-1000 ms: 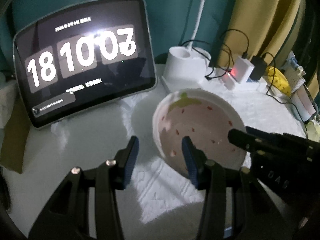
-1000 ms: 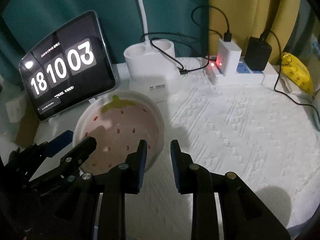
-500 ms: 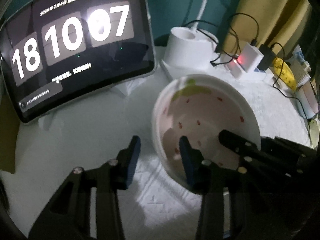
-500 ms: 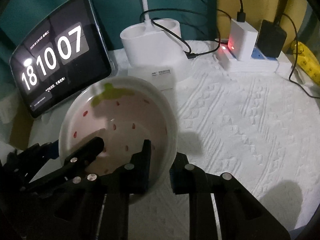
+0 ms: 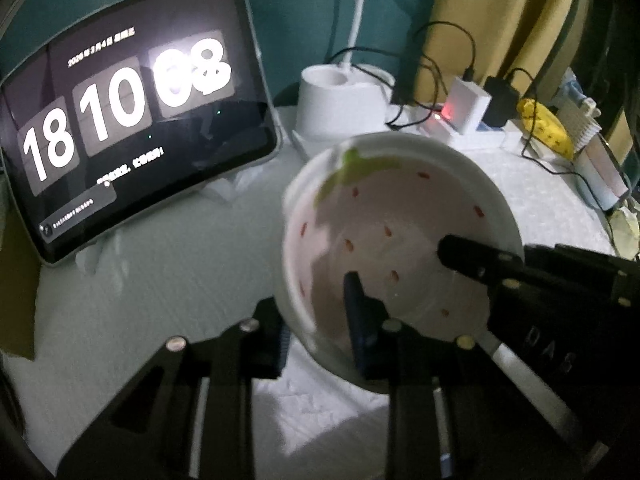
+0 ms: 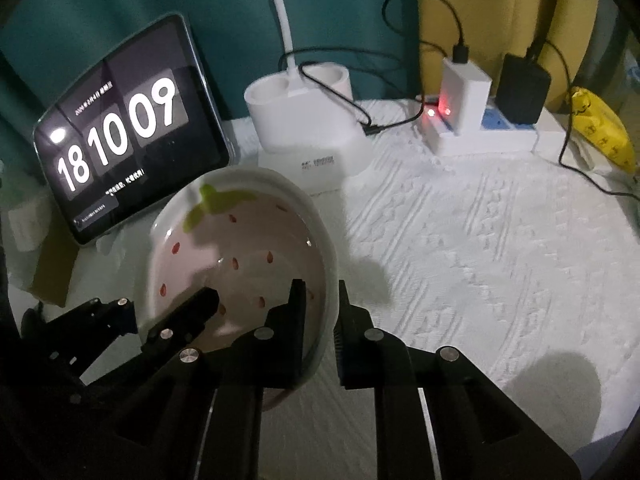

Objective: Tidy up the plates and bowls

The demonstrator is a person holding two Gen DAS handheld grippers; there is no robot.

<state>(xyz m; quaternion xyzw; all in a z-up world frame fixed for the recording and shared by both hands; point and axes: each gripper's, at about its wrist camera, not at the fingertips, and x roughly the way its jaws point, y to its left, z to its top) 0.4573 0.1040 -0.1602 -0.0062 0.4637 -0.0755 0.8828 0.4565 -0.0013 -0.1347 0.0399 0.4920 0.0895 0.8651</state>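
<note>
Bowl (image 6: 244,256): tilted above the white surface (image 6: 480,240).
Left gripper (image 5: 320,320): fingers closing across the bowl's rim.
Right gripper (image 6: 322,312): fingers closing, clamping the opposite rim.

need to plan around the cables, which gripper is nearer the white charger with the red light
Right. The right gripper grips the strawberry bowl rim on the side facing the white charger; the left gripper, jaws closing, holds the opposite rim, farther away.

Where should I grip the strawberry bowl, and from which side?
Grip the bowl by its rim wall, one finger inside and one outside: it is too wide to span. Take opposite sides from the near edge, as now: the left gripper is closing on the left wall, the right gripper on the right.
</note>
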